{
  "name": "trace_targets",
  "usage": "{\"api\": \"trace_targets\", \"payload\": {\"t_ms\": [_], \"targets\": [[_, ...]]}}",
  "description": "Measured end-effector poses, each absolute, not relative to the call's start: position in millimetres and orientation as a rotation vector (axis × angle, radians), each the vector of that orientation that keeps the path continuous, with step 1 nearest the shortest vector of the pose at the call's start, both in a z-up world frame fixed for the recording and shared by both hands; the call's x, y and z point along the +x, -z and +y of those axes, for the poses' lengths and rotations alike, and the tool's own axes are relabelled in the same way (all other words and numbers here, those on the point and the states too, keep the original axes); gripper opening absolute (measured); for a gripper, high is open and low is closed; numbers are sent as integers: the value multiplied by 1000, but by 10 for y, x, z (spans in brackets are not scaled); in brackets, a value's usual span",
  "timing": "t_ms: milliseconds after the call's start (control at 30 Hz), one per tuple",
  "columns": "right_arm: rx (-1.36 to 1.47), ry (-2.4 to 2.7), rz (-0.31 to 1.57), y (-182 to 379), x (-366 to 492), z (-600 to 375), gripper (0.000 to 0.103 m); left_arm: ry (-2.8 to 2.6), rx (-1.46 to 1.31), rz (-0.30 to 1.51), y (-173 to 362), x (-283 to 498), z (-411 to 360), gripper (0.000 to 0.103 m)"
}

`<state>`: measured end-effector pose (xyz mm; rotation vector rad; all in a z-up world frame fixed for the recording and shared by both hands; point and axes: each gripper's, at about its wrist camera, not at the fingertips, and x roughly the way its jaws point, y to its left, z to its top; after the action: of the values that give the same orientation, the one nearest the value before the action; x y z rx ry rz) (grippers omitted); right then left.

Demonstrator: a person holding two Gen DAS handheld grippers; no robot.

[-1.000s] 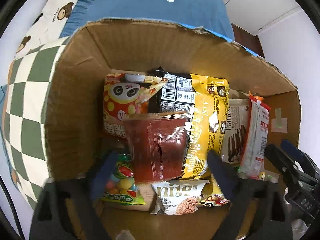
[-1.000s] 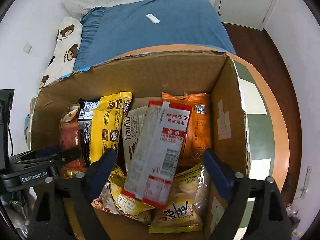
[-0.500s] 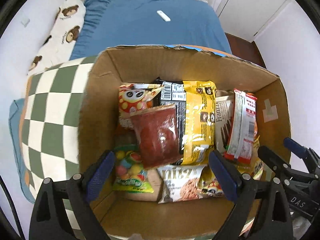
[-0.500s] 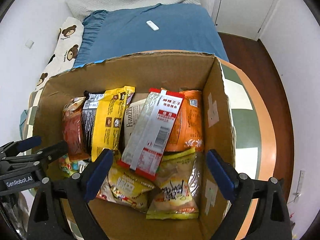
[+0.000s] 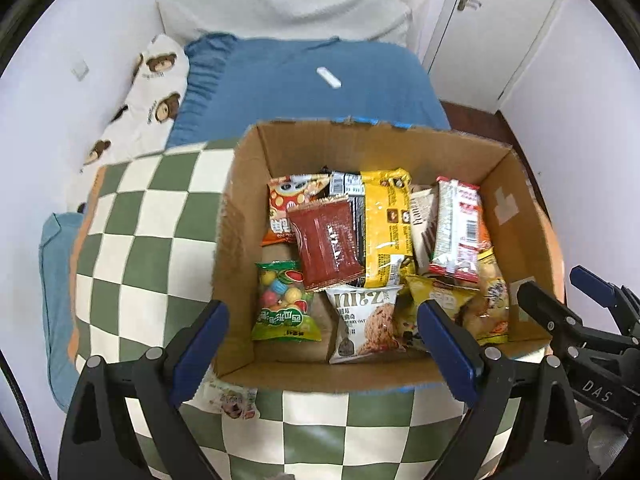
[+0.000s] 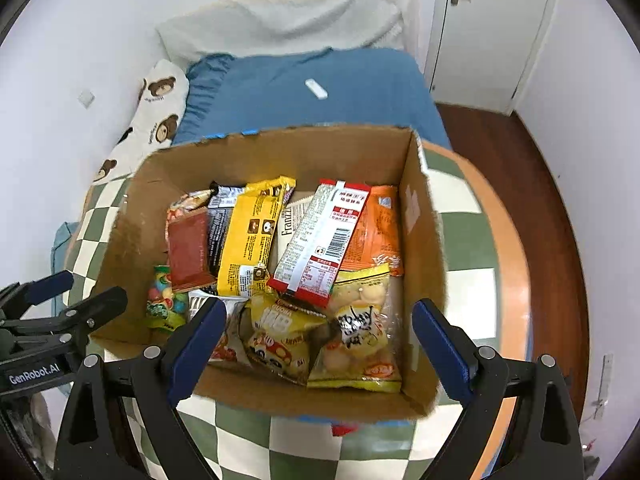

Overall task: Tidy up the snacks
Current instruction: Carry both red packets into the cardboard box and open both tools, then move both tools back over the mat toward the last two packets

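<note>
A brown cardboard box (image 5: 244, 224) stands on a table with a green and white checked cloth (image 5: 136, 240). Inside lie several snack packets: a dark red packet (image 5: 326, 240), a yellow packet (image 5: 386, 220), a green candy bag (image 5: 282, 304), a white oat-cookie bag (image 5: 366, 320) and a white-and-red packet (image 6: 320, 236). An orange packet (image 6: 376, 228) lies by the box's right wall (image 6: 418, 240). My left gripper (image 5: 322, 312) hovers open above the near left part of the box, holding nothing. My right gripper (image 6: 320, 308) hovers open above the near right part, also holding nothing.
A small packet (image 5: 228, 396) lies on the cloth outside the box's near left corner. Something red (image 6: 344, 428) peeks out under the front wall. Behind the table is a bed with a blue cover (image 5: 300, 92), a bear-print pillow (image 5: 152, 92) and a small white object (image 5: 329, 78). Wooden floor (image 6: 540, 200) lies to the right.
Both grippers have risen and drawn back out of the box, so the whole box and table now show. The dark red and white-and-red packets stay lying on the pile.
</note>
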<state>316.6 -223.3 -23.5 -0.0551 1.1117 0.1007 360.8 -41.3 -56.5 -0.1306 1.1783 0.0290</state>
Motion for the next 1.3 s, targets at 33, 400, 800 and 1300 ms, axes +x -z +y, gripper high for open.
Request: {"api": "trace_targets", "payload": {"t_ms": [33,400,800,1300], "targets": [[-59,-104,1099,189,3120,-2235,96,-32,-127,1154,497,3544,-419,96],[-67,-122,956,-310,2439,-2282,96,-11,-110,1007,43,2899,-526,96],[-64,-124,816,-743,1793,-2325,96,-7,-82,886,-329,2364,-613,96],[140,-143,898,-441,1778,-2638,96,-81,-121,964,65,2329,-444,96]]}}
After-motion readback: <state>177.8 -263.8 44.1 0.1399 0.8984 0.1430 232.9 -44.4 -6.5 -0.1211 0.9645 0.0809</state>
